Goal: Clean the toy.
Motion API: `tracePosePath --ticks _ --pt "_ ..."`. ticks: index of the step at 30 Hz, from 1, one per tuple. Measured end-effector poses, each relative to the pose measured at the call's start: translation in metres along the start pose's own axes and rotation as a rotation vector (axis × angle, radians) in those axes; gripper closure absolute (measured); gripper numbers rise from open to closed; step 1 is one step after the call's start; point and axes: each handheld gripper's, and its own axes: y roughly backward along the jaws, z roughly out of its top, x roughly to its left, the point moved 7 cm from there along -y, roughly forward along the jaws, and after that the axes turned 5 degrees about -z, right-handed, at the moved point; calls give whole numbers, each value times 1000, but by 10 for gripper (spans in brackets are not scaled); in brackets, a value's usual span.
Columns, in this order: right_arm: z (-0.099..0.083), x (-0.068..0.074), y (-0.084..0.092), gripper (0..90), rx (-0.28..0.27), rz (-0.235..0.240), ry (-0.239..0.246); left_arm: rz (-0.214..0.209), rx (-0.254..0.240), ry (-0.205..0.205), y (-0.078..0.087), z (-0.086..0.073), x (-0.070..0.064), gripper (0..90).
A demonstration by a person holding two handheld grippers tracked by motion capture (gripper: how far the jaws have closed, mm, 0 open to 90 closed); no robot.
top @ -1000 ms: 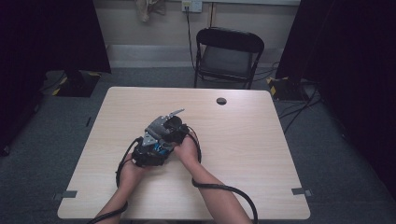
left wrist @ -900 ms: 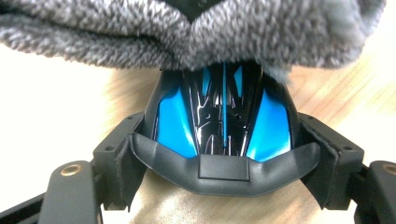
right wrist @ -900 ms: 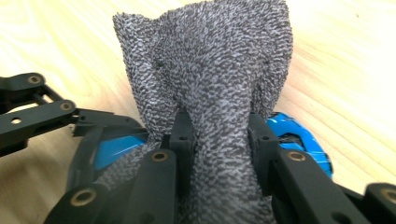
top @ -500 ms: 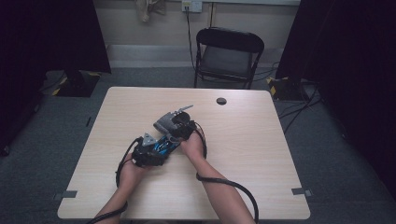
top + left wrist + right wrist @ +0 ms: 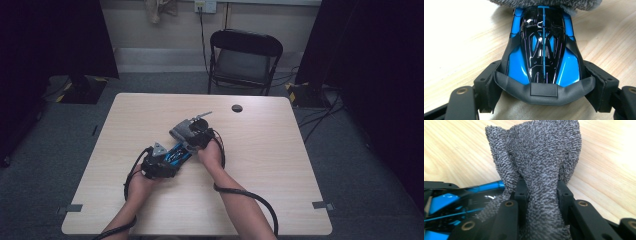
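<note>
On the toy car [image 5: 543,50], your right gripper [image 5: 541,192] moved its pinched grey cloth [image 5: 536,152] forward, wiping; left gripper [image 5: 541,87] fingers hug the car

A pale wooden table [image 5: 280,165] with rounded corners carries everything. Near its centre, slightly toward nine o'clock, a blue and black toy car [image 5: 172,156] lies on the top, its length running from seven toward one o'clock. A grey cloth [image 5: 186,130] sits at the car's one o'clock end, touching it. Toward twelve o'clock, close to the far edge, lies a small dark round disc [image 5: 237,108], well apart from the car.
</note>
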Motion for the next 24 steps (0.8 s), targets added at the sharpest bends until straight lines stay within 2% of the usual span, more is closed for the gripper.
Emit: tracePosePath --ticks 12,19,24 --pt "-1 -5 0 695 8 -5 -6 0 0 0 0 0 0 245" --pt "-4 -16 1 695 5 -8 -30 0 1 0 0 0 0 245" --pt "-7 -24 1 695 13 -32 -27 1 0 1 0 0 0 245"
